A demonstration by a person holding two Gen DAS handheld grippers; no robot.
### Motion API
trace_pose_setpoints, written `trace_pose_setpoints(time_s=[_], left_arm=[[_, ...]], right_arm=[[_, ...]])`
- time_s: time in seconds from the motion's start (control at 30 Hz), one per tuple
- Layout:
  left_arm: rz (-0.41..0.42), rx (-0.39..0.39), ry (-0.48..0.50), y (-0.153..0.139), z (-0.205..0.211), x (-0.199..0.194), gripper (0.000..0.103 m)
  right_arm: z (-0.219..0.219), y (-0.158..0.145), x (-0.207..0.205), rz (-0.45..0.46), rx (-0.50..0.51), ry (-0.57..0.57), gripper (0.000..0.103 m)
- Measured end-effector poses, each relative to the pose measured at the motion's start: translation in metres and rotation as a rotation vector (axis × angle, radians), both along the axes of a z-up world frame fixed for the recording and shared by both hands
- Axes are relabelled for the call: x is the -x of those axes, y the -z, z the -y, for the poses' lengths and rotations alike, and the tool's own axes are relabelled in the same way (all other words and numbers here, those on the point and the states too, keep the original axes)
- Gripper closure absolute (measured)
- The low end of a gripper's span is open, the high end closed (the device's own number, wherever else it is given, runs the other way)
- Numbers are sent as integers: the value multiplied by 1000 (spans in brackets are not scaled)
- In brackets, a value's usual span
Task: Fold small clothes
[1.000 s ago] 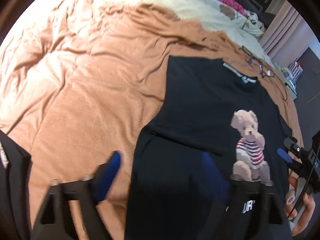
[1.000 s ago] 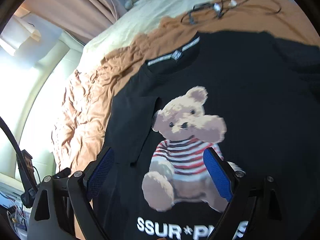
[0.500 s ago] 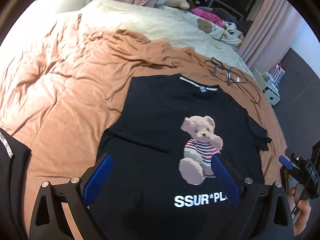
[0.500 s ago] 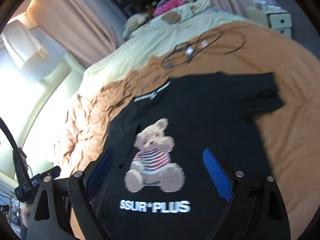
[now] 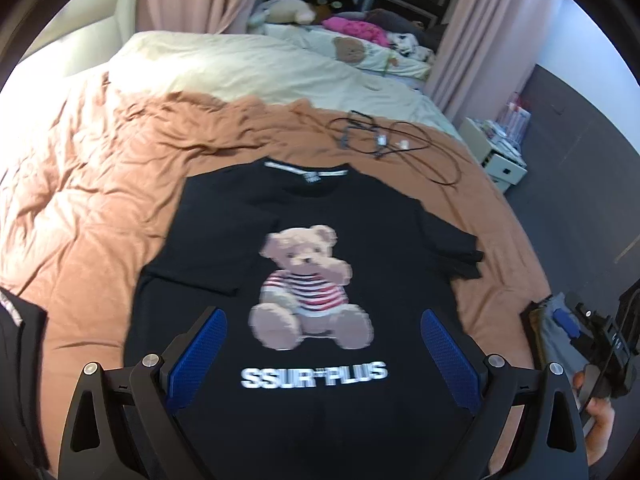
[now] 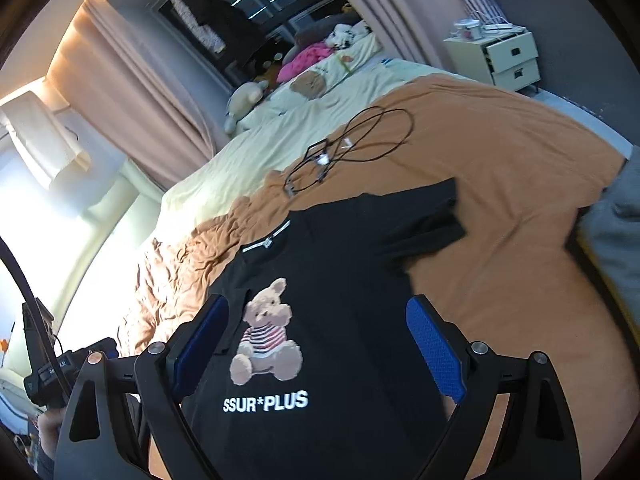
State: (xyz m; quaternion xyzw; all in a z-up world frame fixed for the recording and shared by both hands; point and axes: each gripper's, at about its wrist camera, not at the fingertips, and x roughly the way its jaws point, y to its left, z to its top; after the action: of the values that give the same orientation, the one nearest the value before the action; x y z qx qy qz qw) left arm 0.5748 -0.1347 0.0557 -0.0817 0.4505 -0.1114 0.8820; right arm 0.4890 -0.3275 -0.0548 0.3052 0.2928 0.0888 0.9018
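A black T-shirt [image 5: 360, 224] [image 6: 352, 264] with a teddy-bear print and white "SSUR*PLUS" lettering lies face up on the orange blanket [image 5: 100, 208] [image 6: 500, 184]. Its left sleeve is folded in over the body; the right sleeve sticks out to the side. My left gripper [image 5: 324, 354] hangs open above the shirt's lower half, with nothing between its blue pads. My right gripper [image 6: 320, 344] is also open and empty, above the shirt's hem. In the left wrist view the right gripper [image 5: 584, 328] shows at the right edge, held by a hand [image 5: 596, 412].
A tangle of black cable [image 5: 384, 140] [image 6: 344, 152] lies on the blanket beyond the collar. A cream sheet [image 5: 248, 64] and soft toys [image 5: 288, 10] lie further back. A white drawer unit [image 6: 504, 58] stands beside the bed. Grey fabric [image 6: 616, 232] lies at the right edge.
Both grippers have pulled back and risen away from the shirt, so the whole shirt and more of the room now show. Both stay open and empty.
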Motion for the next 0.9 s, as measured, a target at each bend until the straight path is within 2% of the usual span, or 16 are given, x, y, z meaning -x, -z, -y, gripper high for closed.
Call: trace_pose_setpoints(time_s=[0.17, 0.27, 0.33, 0.4, 0.5, 0.57, 0.67, 0.8, 0.83, 0.9], left_arm=[[15, 20, 56, 1, 45, 3, 5], [23, 29, 87, 12, 67, 0, 5], [7, 44, 96, 20, 77, -4, 5], [-12, 51, 118, 29, 90, -11, 5], [-16, 22, 159, 41, 112, -30, 5], [-9, 25, 173, 48, 121, -42, 5], [-13, 34, 183, 61, 132, -61, 6], [-31, 17, 216, 81, 150, -86, 18], [-32, 13, 222, 84, 153, -90, 22], [-36, 2, 238, 95, 162, -104, 26]], right_arm=[[23, 12, 1, -61, -22, 10, 13], [30, 22, -1, -70, -109, -6, 13], [32, 22, -8, -80, -122, -29, 13], [38, 23, -20, -91, -106, -56, 13], [47, 27, -46, -146, -56, -72, 13], [54, 31, -63, -158, -8, -47, 13], [62, 43, -87, -190, 3, -5, 13], [67, 52, -109, -163, 5, 10, 13], [69, 52, -116, -154, 9, 14, 15], [69, 55, -127, -148, 14, 22, 31]])
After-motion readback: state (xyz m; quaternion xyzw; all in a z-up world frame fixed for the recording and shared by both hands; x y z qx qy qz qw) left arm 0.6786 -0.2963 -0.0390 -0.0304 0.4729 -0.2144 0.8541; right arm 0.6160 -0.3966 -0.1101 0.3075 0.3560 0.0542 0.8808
